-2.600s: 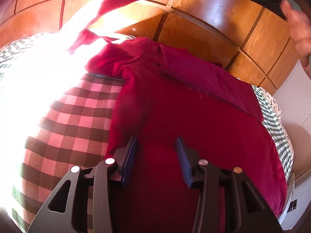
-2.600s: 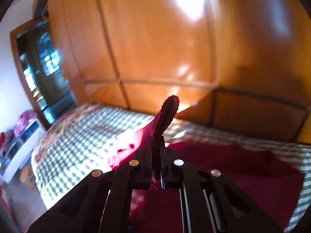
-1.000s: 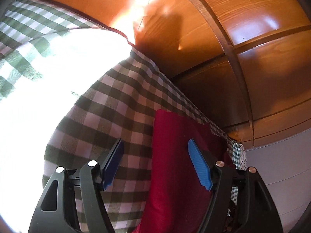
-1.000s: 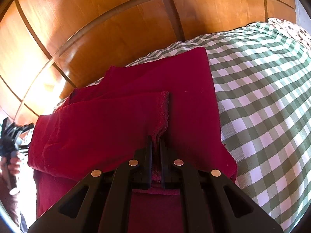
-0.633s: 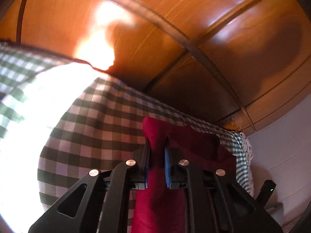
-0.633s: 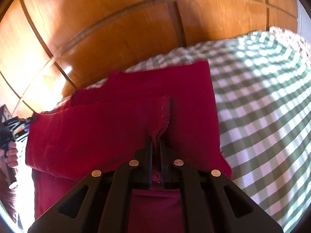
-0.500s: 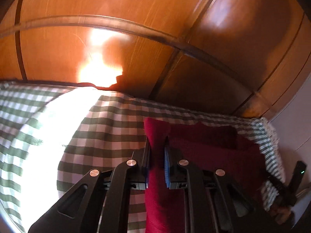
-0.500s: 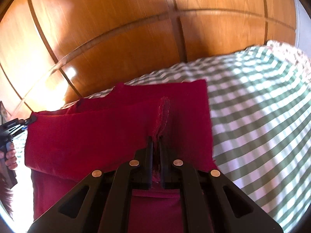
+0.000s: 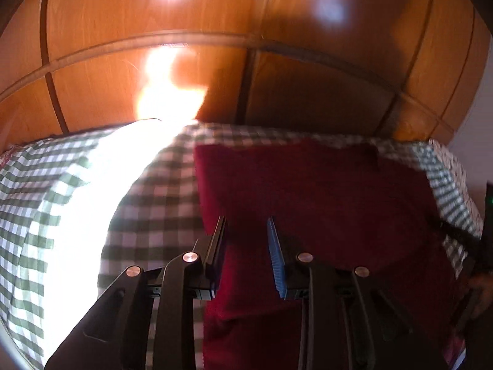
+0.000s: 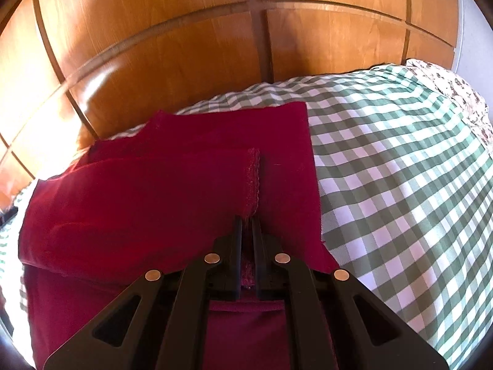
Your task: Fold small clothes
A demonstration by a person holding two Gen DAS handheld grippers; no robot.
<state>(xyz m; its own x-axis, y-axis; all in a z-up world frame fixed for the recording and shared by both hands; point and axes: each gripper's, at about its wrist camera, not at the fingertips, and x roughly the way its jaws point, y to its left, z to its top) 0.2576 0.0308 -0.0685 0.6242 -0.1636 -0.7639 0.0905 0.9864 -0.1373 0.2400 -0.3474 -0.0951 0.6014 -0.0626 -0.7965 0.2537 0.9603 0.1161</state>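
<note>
With the garment [image 10: 172, 191] lying centre frame on the bed [image 10: 400, 169], your right hand-held gripper [image 10: 246, 222] pinching its hem and your left hand-held gripper [image 9: 246, 231] opening empty above it, lay that hem flat, edges aligned.

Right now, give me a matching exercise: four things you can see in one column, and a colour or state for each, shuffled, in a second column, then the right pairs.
Things:
1. left gripper
2. right gripper
3. red garment
4. bedspread

Colour or state:
A. green and white checks
B. shut on the sleeve cuff
C. jaws opening, nothing pinched
D. lying on the bed, sleeve folded across it

Pairs: 1-C, 2-B, 3-D, 4-A
</note>
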